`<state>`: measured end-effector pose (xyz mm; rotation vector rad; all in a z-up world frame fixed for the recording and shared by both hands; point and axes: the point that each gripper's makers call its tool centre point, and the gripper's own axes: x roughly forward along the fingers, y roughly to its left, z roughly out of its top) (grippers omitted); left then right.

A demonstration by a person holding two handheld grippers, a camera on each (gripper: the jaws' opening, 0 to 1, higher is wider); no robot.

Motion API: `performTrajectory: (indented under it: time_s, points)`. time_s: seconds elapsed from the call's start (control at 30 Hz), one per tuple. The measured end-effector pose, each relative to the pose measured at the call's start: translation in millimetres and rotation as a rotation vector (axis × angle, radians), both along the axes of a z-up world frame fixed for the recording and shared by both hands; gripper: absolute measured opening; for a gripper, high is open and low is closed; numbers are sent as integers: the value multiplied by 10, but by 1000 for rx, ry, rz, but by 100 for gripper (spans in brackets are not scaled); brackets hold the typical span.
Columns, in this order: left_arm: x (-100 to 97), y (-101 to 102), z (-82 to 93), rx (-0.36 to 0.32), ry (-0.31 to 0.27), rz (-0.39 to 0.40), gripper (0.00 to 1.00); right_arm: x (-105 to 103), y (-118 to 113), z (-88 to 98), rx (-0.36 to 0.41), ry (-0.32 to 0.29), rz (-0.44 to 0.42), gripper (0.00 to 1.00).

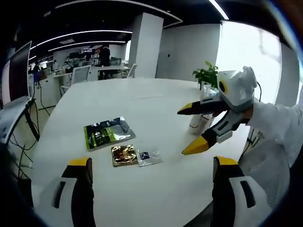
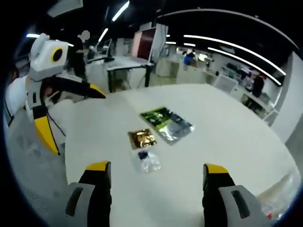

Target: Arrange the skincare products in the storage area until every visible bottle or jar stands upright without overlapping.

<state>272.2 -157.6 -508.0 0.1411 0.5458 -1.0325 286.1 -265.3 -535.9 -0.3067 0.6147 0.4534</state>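
Observation:
Three flat packets lie on the white table [image 1: 156,101]: a green and silver pouch [image 1: 109,133], a gold sachet [image 1: 124,155] and a small clear sachet [image 1: 149,157]. My left gripper [image 1: 152,163] is open just short of them, with nothing between its jaws. From the right, my right gripper [image 1: 189,128] reaches in, open and held above the table. In the right gripper view the pouch [image 2: 166,124], gold sachet [image 2: 142,138] and clear sachet [image 2: 147,160] lie ahead of the open right gripper [image 2: 156,168]. The left gripper [image 2: 78,122] hangs open at the left.
A small green plant [image 1: 207,75] and a white container [image 1: 196,123] stand at the table's right side, behind the right gripper. Crinkled clear plastic [image 2: 284,194] lies at the table edge. A sleeve [image 1: 277,137] shows at the right. Desks, chairs and monitors fill the office behind.

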Motion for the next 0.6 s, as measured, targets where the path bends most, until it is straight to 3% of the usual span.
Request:
performTrajectory:
  time_s: [0.27,0.6]
  points:
    - [105,114,9,-11,-8,45,99,265,54,-192,9,37,15,66]
    - [176,246,-130,2,31,59,99,615,-9,-321,36,37,-26,51]
